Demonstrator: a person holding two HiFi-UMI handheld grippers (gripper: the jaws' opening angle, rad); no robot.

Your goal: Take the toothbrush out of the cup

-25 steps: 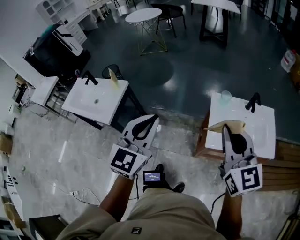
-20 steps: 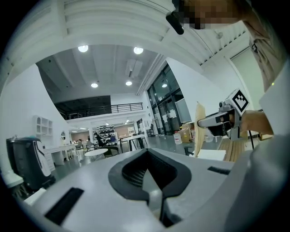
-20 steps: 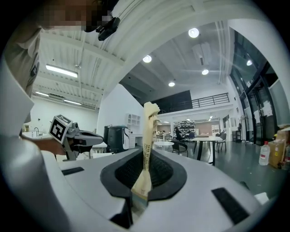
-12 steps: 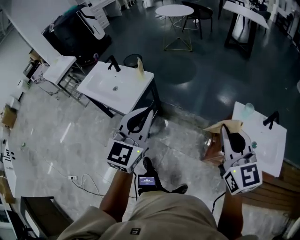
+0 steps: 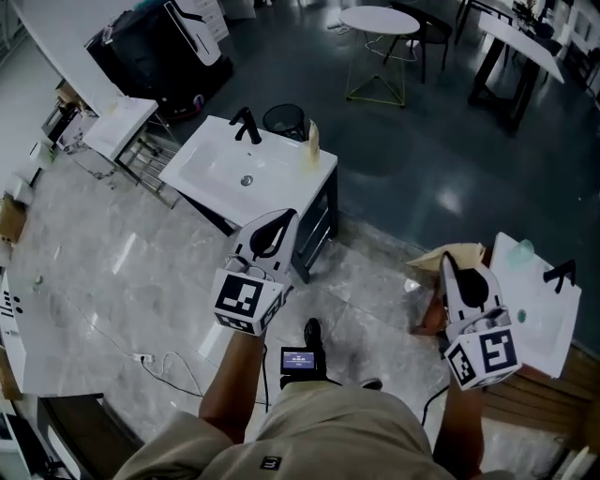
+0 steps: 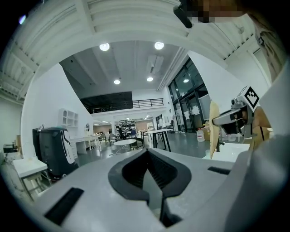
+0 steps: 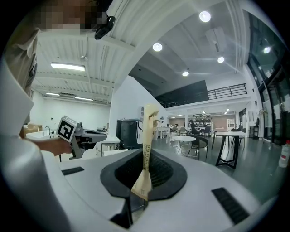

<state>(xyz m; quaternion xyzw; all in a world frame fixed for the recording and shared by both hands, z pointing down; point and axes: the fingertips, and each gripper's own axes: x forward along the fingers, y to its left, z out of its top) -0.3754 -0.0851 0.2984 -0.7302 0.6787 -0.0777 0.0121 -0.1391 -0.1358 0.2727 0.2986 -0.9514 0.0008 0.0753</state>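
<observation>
My right gripper (image 5: 448,259) is shut on a beige paper-wrapped toothbrush (image 5: 452,253), which stands up between the jaws in the right gripper view (image 7: 147,149). A clear cup (image 5: 522,249) stands on the white sink (image 5: 548,323) at the right edge, beside a black faucet (image 5: 562,273). My left gripper (image 5: 284,219) is shut with nothing in it and points toward a second white sink (image 5: 216,173) ahead. In the left gripper view the left gripper (image 6: 148,172) shows closed pads, and the right gripper (image 6: 233,117) with the toothbrush (image 6: 214,129) appears at the right.
The second sink carries a black faucet (image 5: 246,124) and a beige upright item (image 5: 312,142) at its far corner. A round white table (image 5: 380,21), chairs and a dark cabinet (image 5: 155,58) stand farther off. A cable (image 5: 159,370) trails on the marble floor.
Both grippers have travelled across the room with the person. The left sink has come nearer and toward the middle of the view; the right sink with the cup has slid to the right edge.
</observation>
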